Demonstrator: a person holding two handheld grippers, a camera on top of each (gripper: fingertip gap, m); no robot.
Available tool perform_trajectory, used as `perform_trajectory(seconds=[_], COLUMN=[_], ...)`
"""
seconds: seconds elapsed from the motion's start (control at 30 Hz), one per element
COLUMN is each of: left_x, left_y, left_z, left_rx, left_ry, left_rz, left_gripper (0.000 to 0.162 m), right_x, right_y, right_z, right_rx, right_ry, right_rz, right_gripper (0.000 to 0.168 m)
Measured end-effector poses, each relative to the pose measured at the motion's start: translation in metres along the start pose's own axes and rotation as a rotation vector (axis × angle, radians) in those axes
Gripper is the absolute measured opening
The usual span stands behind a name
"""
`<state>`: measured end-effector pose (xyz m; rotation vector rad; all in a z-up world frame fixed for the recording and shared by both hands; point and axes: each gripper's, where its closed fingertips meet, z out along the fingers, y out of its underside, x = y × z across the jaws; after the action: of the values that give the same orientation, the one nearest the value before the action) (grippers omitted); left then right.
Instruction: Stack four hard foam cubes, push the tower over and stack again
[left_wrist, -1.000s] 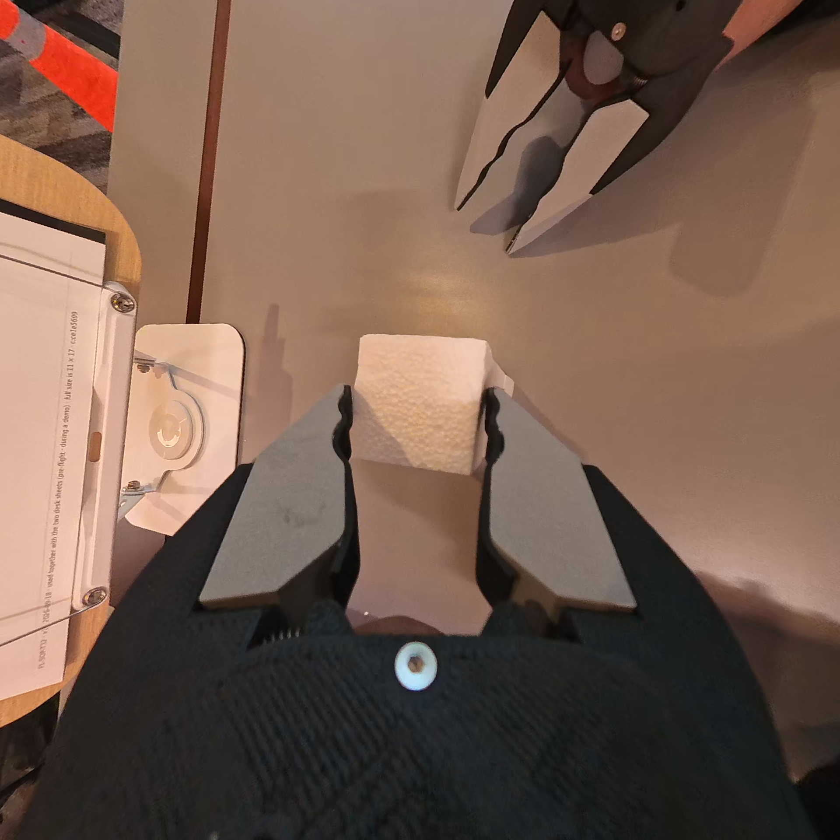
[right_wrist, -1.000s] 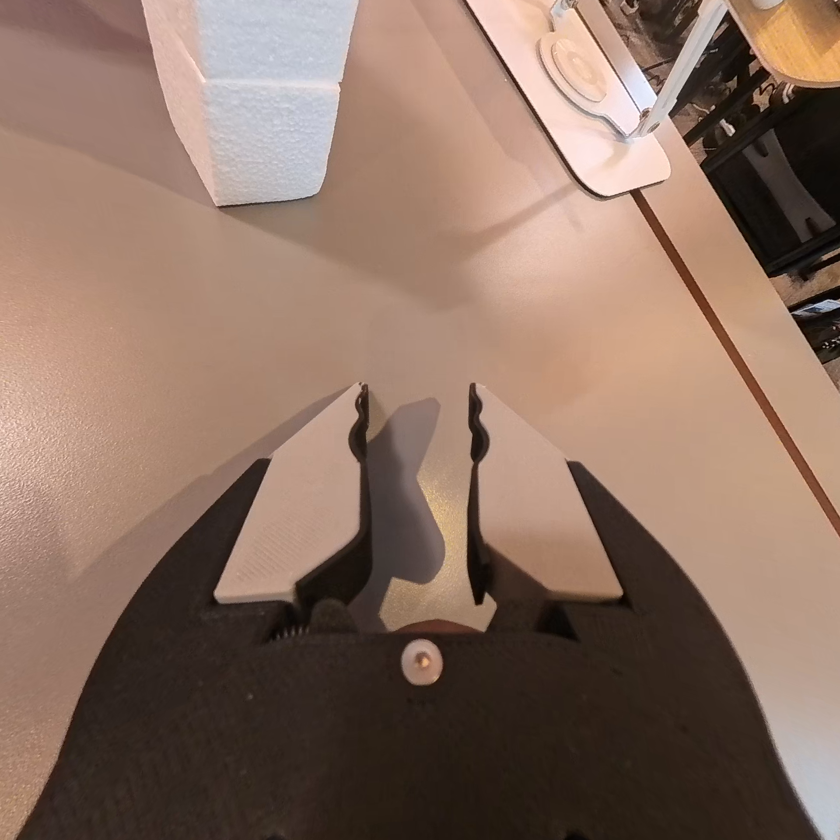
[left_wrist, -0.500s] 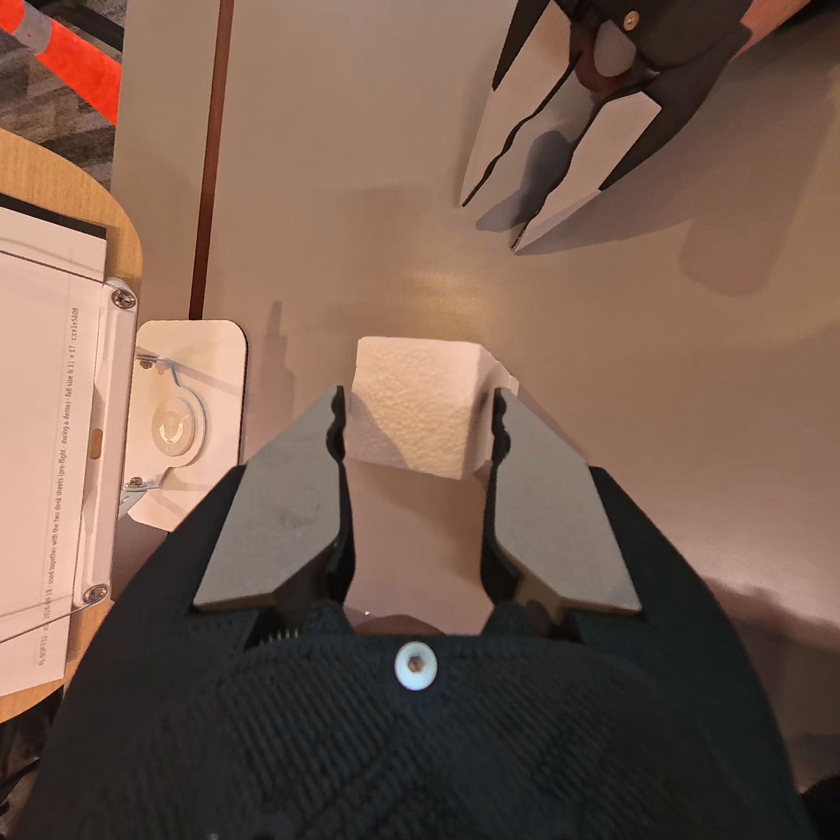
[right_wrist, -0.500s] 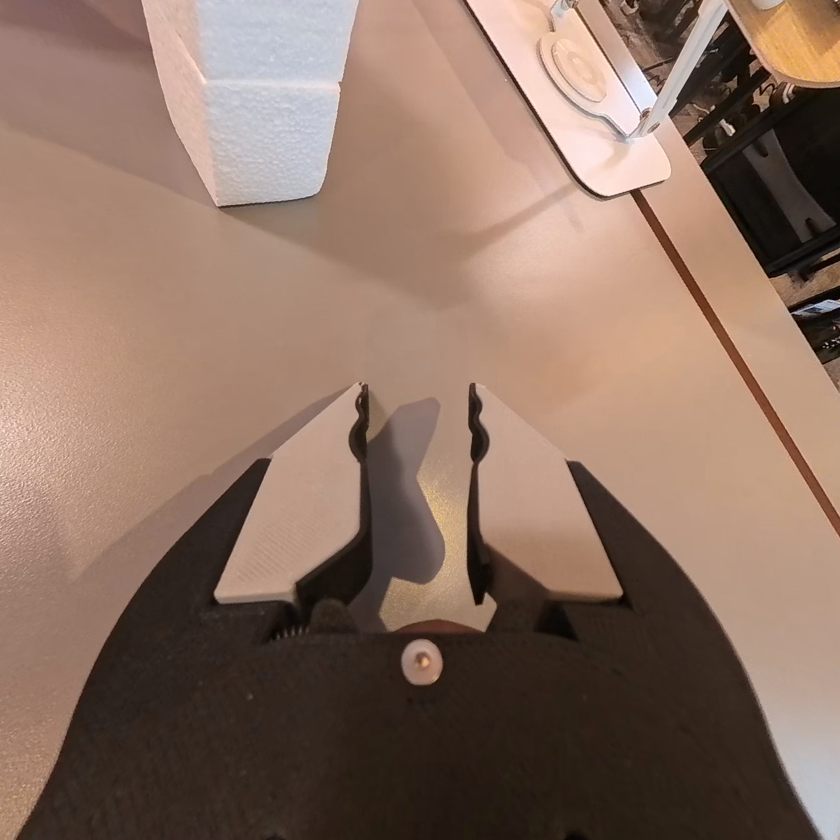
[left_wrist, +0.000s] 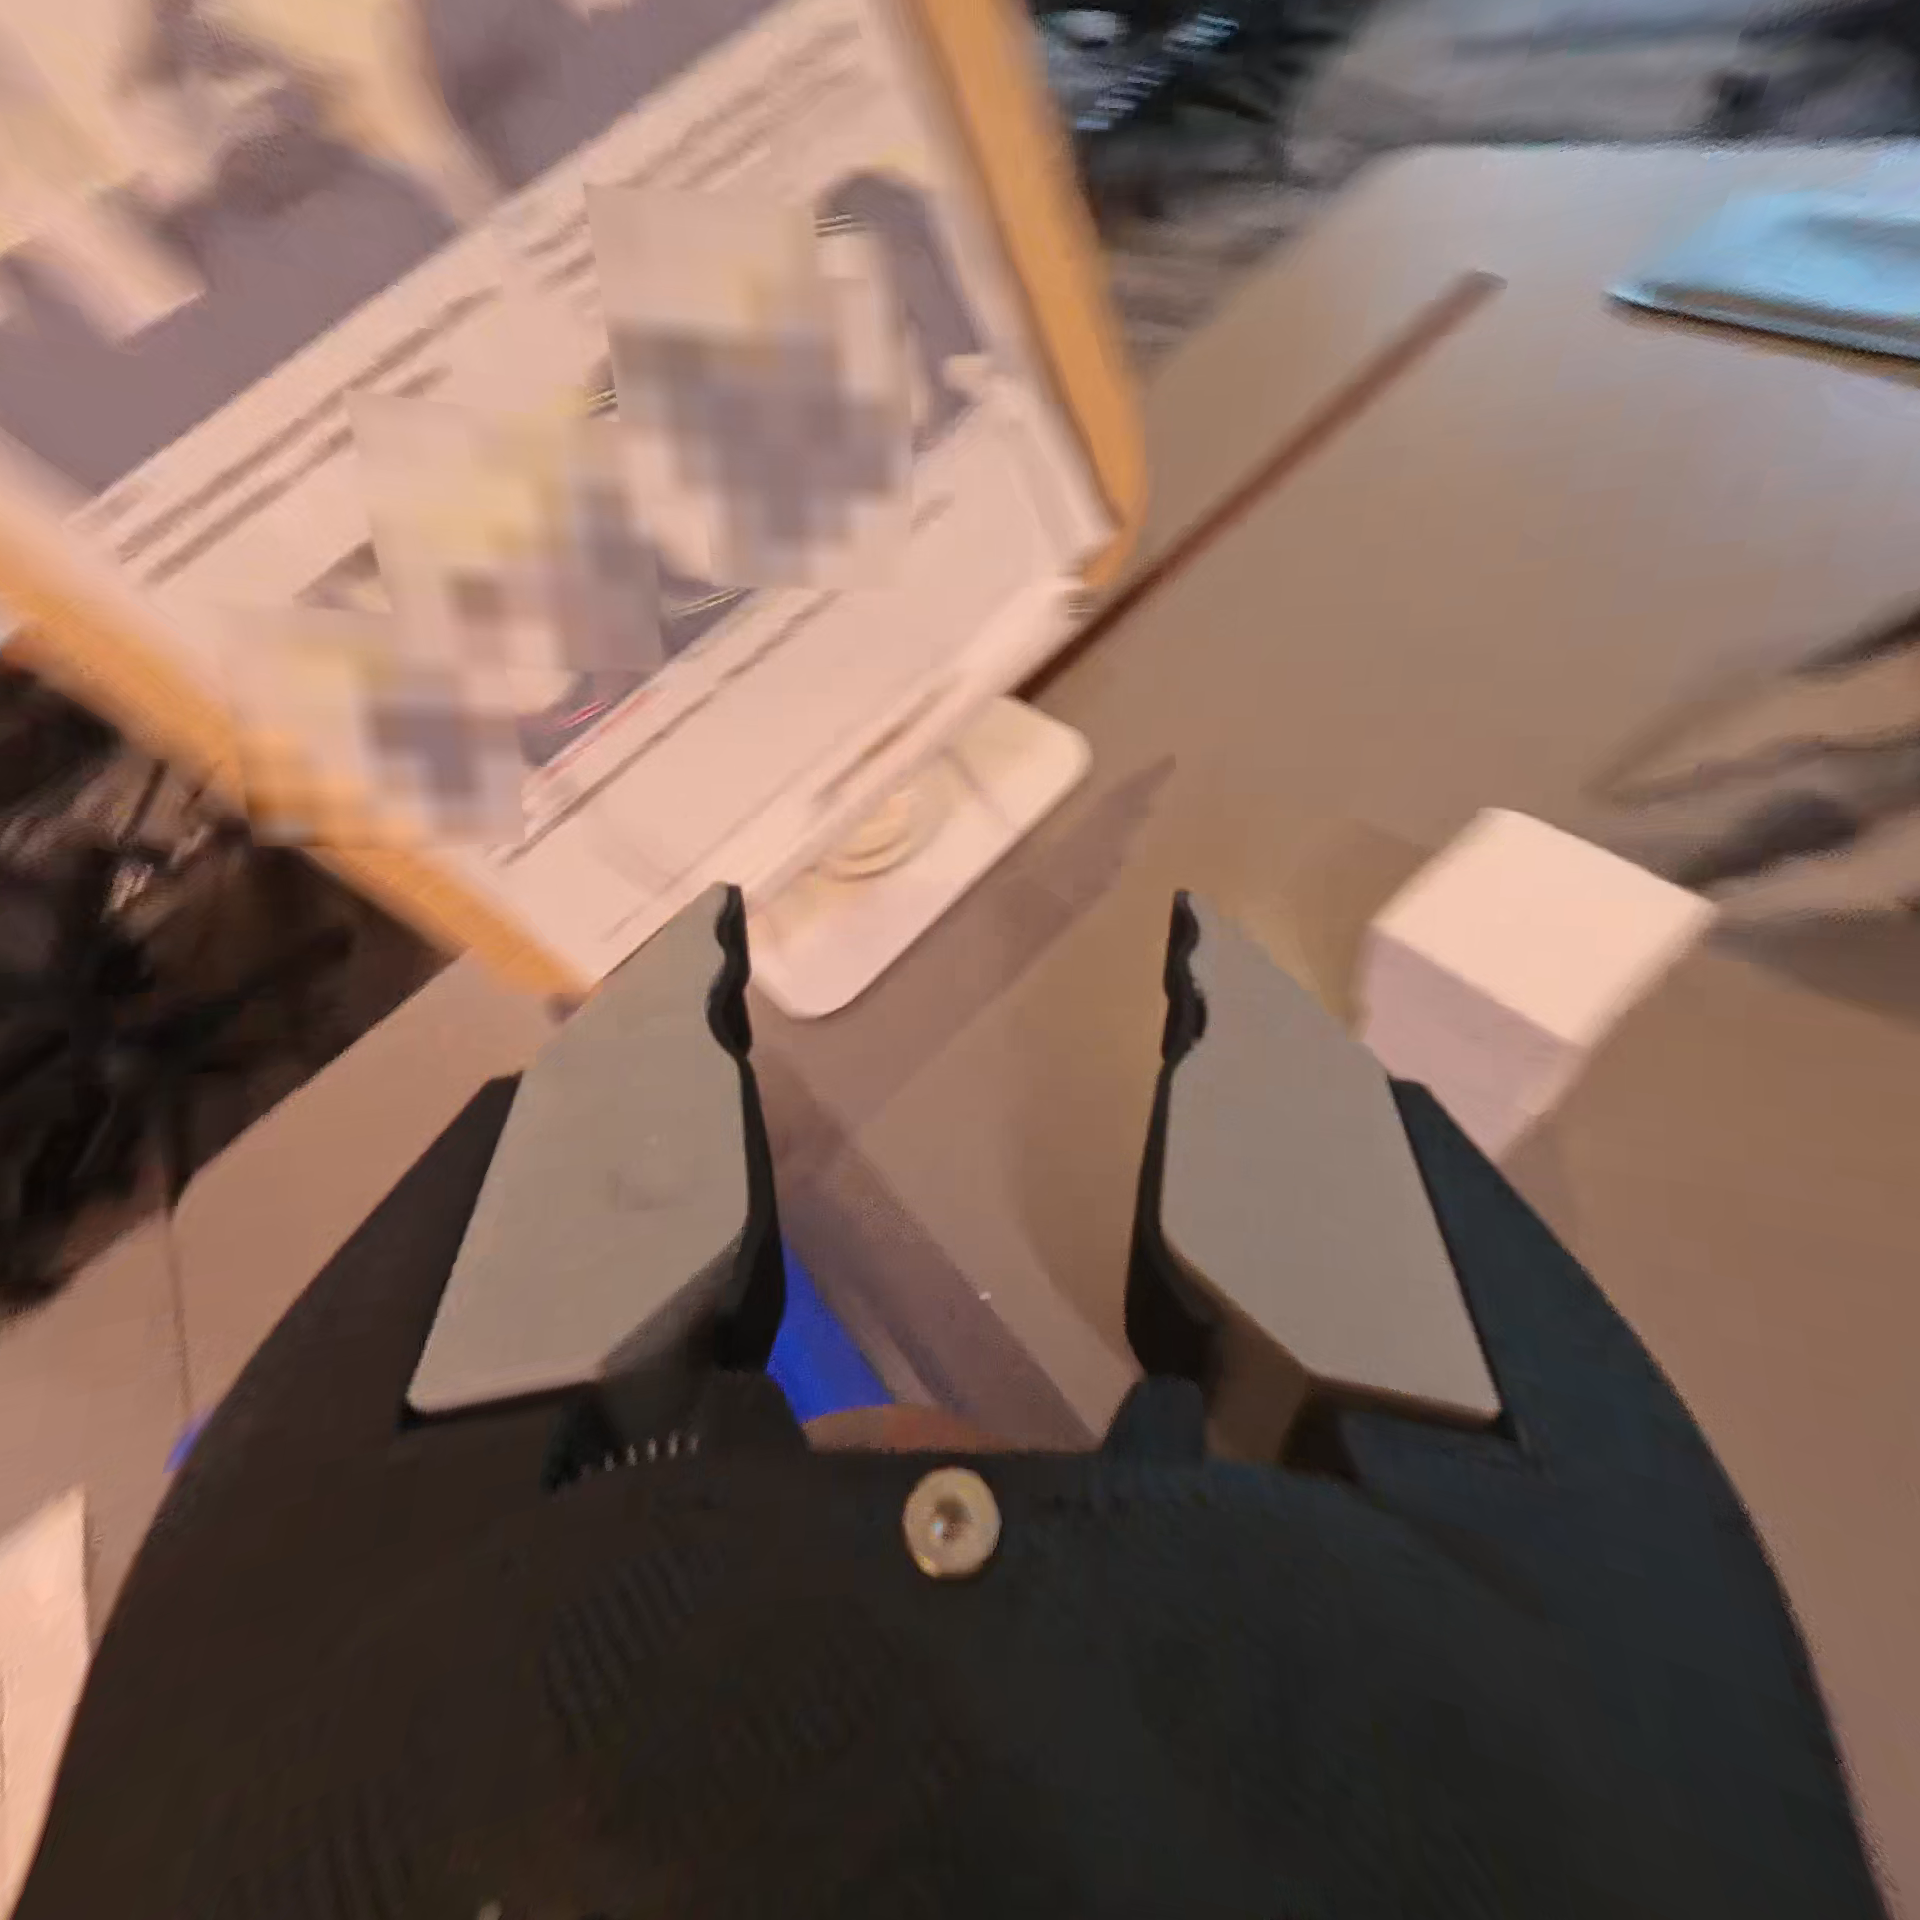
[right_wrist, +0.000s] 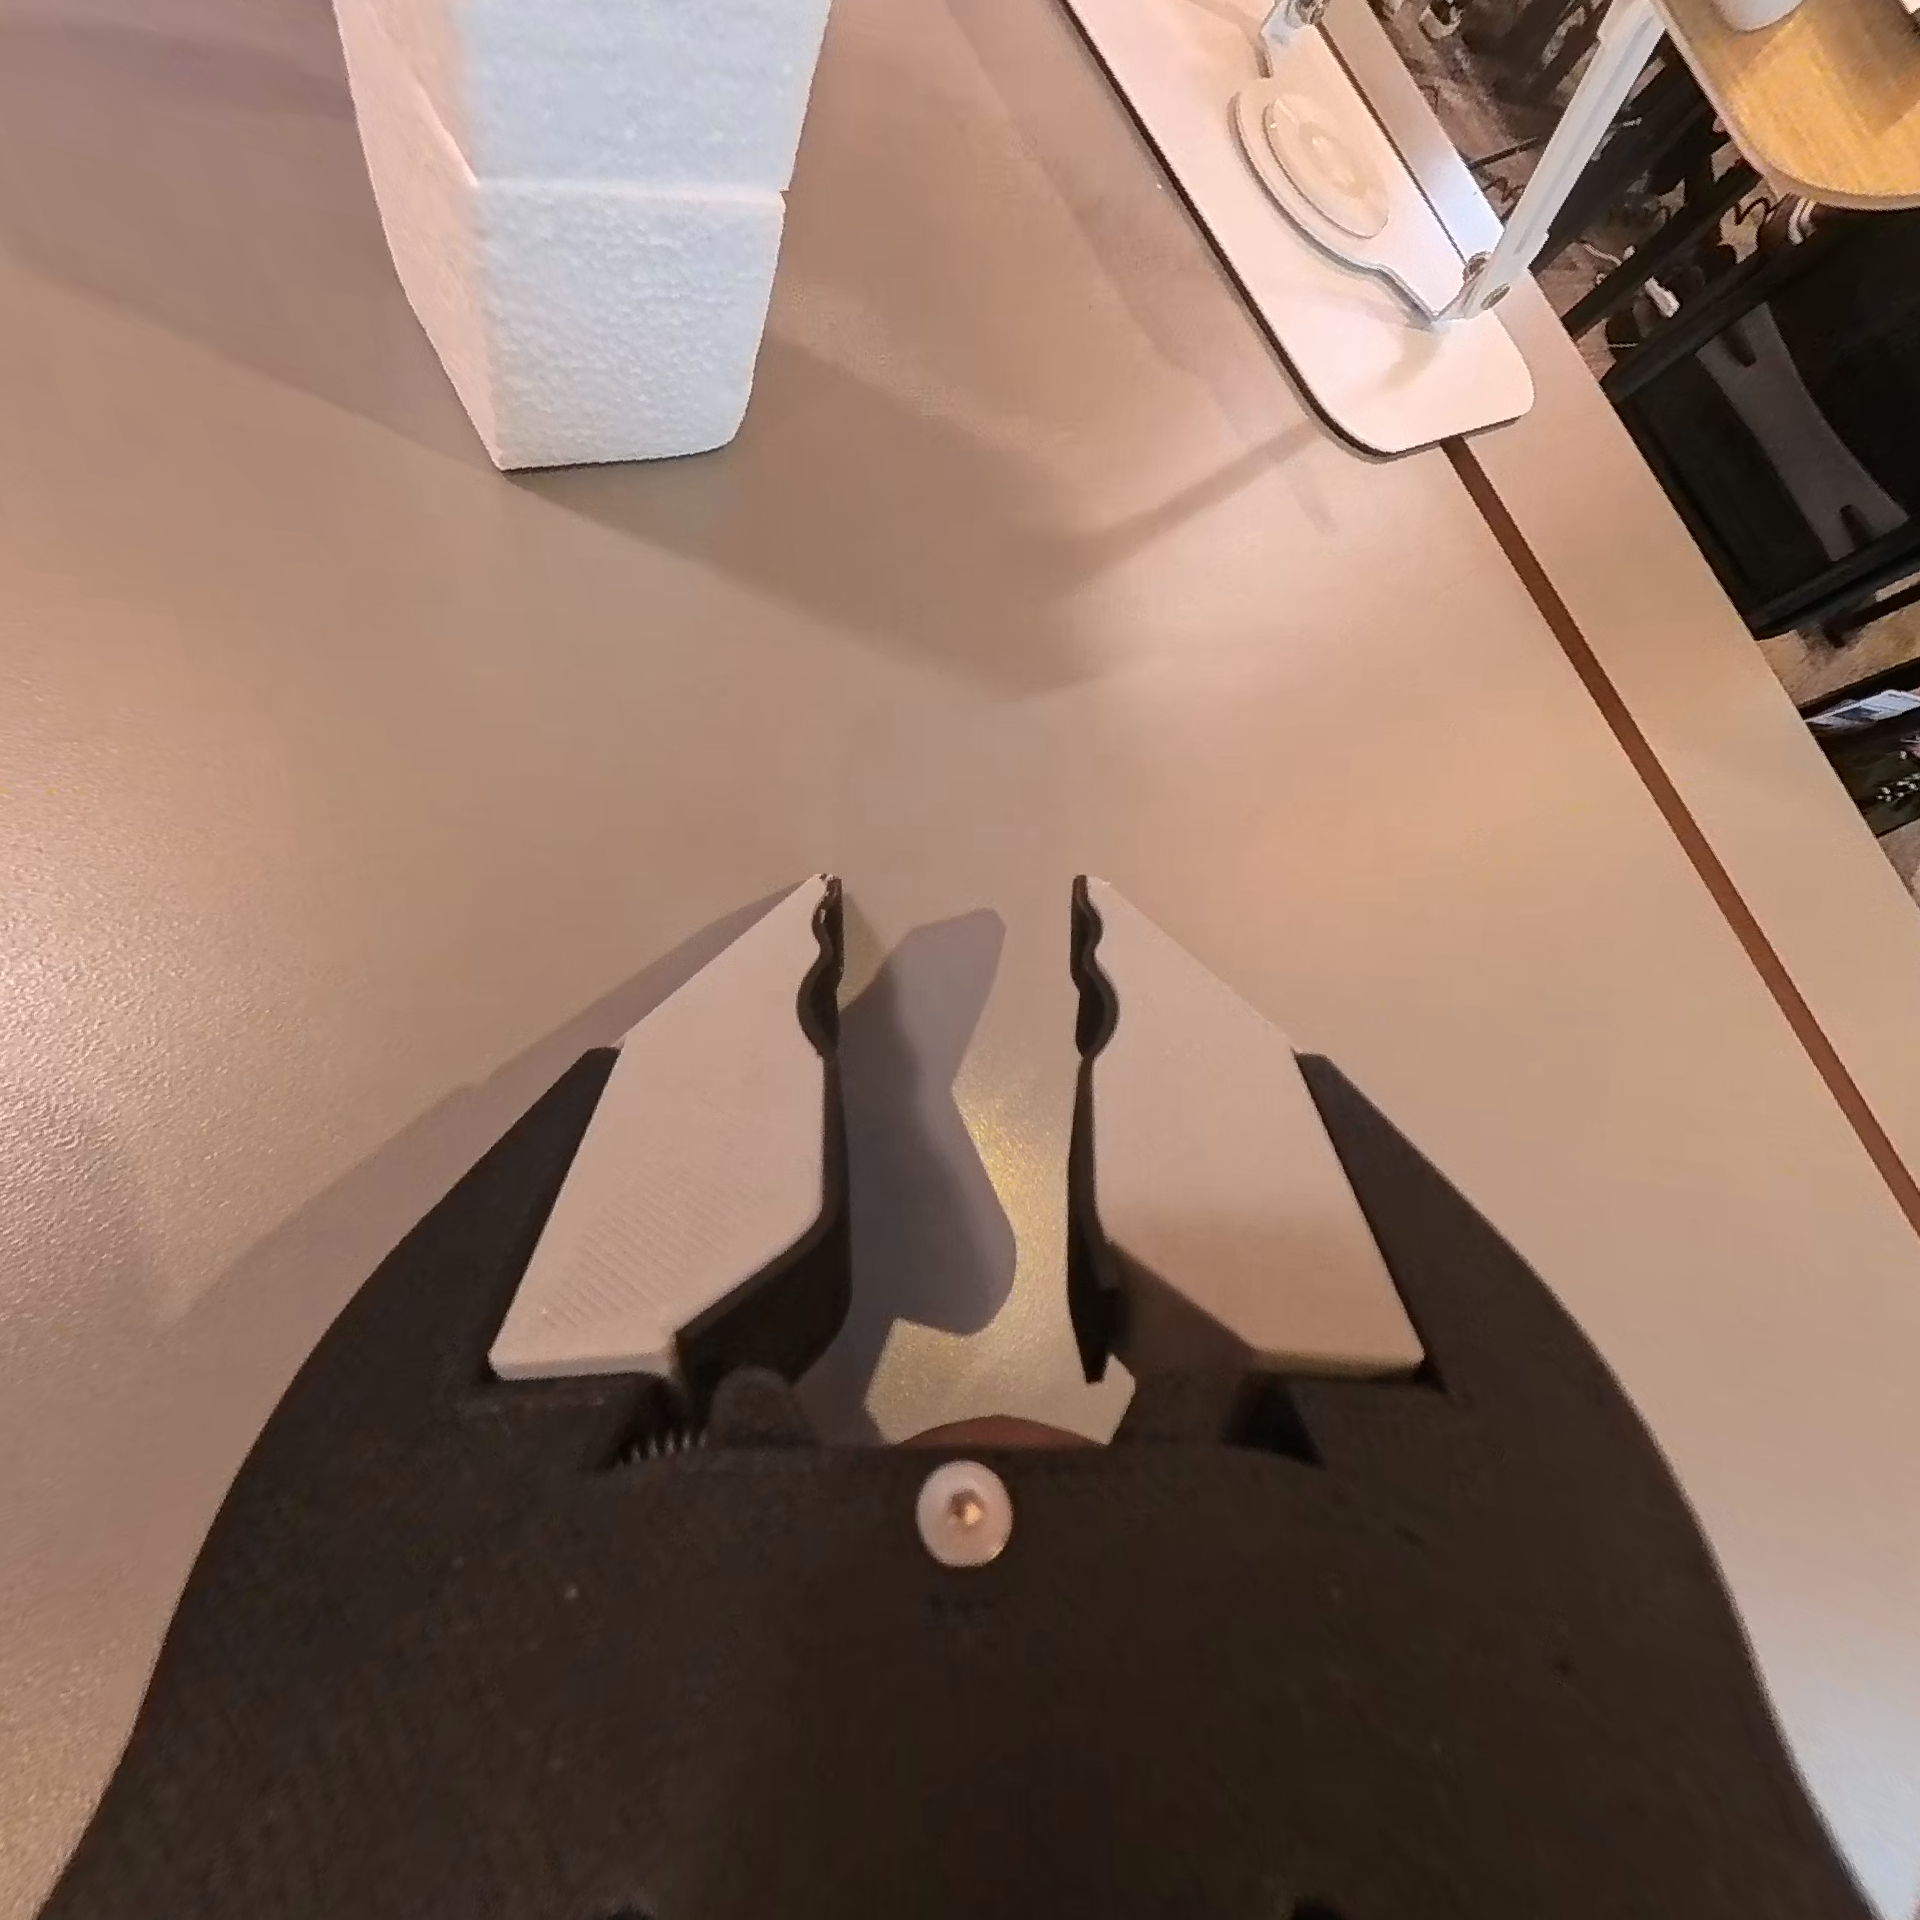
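Observation:
A stack of white foam cubes (right_wrist: 613, 312) stands on the grey table at the top left of the right wrist view; two cubes show and its top is cut off. My right gripper (right_wrist: 954, 904) is open and empty, low over the table, short of the stack. In the blurred left wrist view the stack (left_wrist: 1527, 956) stands to the right of my left gripper (left_wrist: 954, 935), apart from it. The left gripper is open wide and empty.
A white stand base (right_wrist: 1351, 208) sits by the table's brown seam (right_wrist: 1662, 748); it also shows in the left wrist view (left_wrist: 935, 831). A wooden board with paper sheets (left_wrist: 623, 416) rises behind it. A white shape (left_wrist: 36, 1662) shows at the lower left edge. About 35 cm separates my left fingertips from my right. The right gripper is farther from the stack (left_wrist: 1527, 956), some 20 cm, than the left, some 10 cm.
My left gripper opened, let go of the top cube and swung away to the left, tilting up; its view is now motion-blurred. The right gripper has not moved.

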<state>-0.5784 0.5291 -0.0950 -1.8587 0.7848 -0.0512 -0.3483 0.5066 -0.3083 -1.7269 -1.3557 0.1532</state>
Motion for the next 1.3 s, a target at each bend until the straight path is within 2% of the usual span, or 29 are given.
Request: perform_trajectory(seconds=[0.13,0.3,0.43,0.7,0.8,0.97,1.07,1.17,1.3], left_x=[-0.083,-0.135,-0.147,-0.147,-0.138,-0.133,-0.132,-0.127,-0.127], left_y=[0.050,0.136,0.183,0.242,0.251,0.252,0.251,0.244,0.241], left_z=[-0.012,0.003,0.017,0.038,0.051,0.064,0.066,0.069,0.063], left_rx=[-0.075,-0.271,-0.372,-0.466,-0.477,-0.432,-0.418,-0.401,-0.450], left_ry=[-0.265,-0.458,-0.503,-0.461,-0.396,-0.340,-0.322,-0.268,-0.280], left_rz=[-0.268,-0.477,-0.580,-0.742,-0.806,-0.858,-0.868,-0.856,-0.781], left_gripper=[0.090,0.091,0.091,0.091,0.100,0.100,0.097,0.079,0.078], right_x=[0.001,0.002,0.002,0.001,0.001,0.001,0.001,0.001,0.001], right_y=[0.000,0.001,0.001,0.001,0.001,0.001,0.001,0.001,0.000], right_z=[0.000,0.000,0.001,0.001,0.001,0.001,0.001,0.001,0.001], right_rx=[-0.001,-0.003,-0.004,-0.003,-0.003,-0.003,-0.003,-0.003,-0.003], right_ry=[0.002,0.008,0.009,0.007,0.006,0.006,0.005,0.006,0.007], right_rz=[0.005,0.006,0.008,0.004,0.003,0.003,0.003,0.003,0.002], right_gripper=[0.042,0.041,0.041,0.040,0.040,0.040,0.040,0.040,0.040])
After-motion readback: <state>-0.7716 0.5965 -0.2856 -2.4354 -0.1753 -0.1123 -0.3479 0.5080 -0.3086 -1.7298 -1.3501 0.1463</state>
